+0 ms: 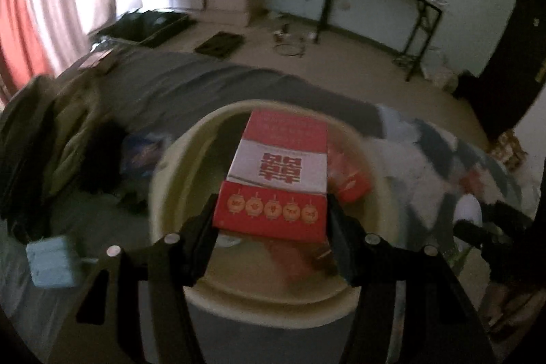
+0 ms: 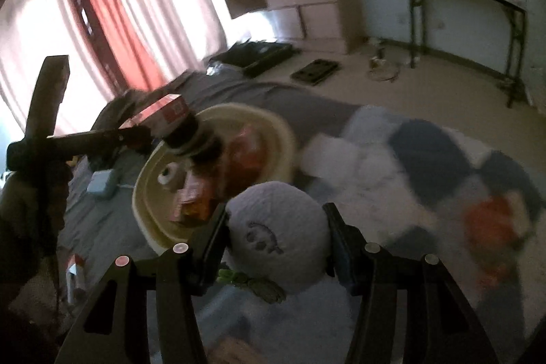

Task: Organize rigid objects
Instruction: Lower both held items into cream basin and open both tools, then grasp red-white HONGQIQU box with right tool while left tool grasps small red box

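Observation:
My left gripper (image 1: 271, 217) is shut on a red and white box (image 1: 276, 173) with a row of lanterns printed on its near face. The box hangs over a round cream basin (image 1: 177, 159) that stands on a grey bed sheet. Red packets (image 1: 348, 173) lie in the basin beside the box. My right gripper (image 2: 277, 217) is shut on a pale grey plush ball (image 2: 276, 234) with a stitched face, near the basin's front rim (image 2: 150, 227). The right wrist view shows the red box (image 2: 170, 111) held above the basin, and a small white object (image 2: 169, 176) and an orange carton (image 2: 194, 203) inside it.
A light blue box (image 1: 51, 261) lies on the grey sheet (image 1: 204, 81) left of the basin. Dark olive clothes (image 1: 51, 132) pile up at the left, a patchwork blanket (image 1: 426, 152) at the right. Black trays (image 1: 143, 23) and a black-legged table (image 1: 392, 5) stand beyond.

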Demonstrator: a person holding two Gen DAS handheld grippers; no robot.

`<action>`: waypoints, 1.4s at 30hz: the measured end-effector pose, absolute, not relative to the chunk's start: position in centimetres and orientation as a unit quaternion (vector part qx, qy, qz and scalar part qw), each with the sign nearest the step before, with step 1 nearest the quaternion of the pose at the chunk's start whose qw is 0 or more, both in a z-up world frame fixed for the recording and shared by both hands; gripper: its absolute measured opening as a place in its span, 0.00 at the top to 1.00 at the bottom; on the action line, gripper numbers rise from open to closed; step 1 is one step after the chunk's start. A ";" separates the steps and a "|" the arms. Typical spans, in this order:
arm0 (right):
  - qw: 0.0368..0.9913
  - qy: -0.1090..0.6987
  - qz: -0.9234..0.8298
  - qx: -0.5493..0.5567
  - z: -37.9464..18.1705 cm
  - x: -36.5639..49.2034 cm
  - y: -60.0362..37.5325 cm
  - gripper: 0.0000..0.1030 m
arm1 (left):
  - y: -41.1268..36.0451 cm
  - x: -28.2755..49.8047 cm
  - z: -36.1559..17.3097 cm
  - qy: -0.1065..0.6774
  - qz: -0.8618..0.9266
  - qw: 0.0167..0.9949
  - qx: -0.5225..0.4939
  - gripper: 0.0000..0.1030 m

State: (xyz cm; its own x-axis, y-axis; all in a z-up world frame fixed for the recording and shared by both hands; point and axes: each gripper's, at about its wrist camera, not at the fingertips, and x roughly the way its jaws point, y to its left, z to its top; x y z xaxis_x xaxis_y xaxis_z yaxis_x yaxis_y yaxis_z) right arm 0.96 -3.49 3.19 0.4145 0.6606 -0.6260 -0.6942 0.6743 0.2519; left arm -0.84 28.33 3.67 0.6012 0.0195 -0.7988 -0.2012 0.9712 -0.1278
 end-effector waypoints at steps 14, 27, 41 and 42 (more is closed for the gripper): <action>0.828 0.374 0.394 -0.138 1.4 7.2 12.7 0.48 | 31.5 -1.6 -2.5 0.463 0.072 0.872 -0.143 0.43; 0.838 0.369 0.377 -0.142 -0.6 8.9 16.3 0.12 | 29.9 -1.0 -3.6 0.470 0.063 0.872 -0.126 0.13; 0.897 0.305 0.317 -0.045 3.3 8.7 0.9 0.00 | 23.1 0.4 5.3 0.423 0.033 0.903 -0.068 0.00; 0.900 0.303 0.309 -0.046 3.4 8.8 -0.9 0.00 | 21.7 0.8 6.0 0.421 0.023 0.905 -0.053 0.00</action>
State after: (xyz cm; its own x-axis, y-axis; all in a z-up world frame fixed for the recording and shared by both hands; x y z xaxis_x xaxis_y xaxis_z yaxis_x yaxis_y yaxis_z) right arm 8.78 -0.86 3.39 0.6248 0.5288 -0.5745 -0.5842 0.8047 0.1054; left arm 0.82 21.72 5.99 0.6445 -0.0024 -0.7646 -0.0874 0.9932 -0.0768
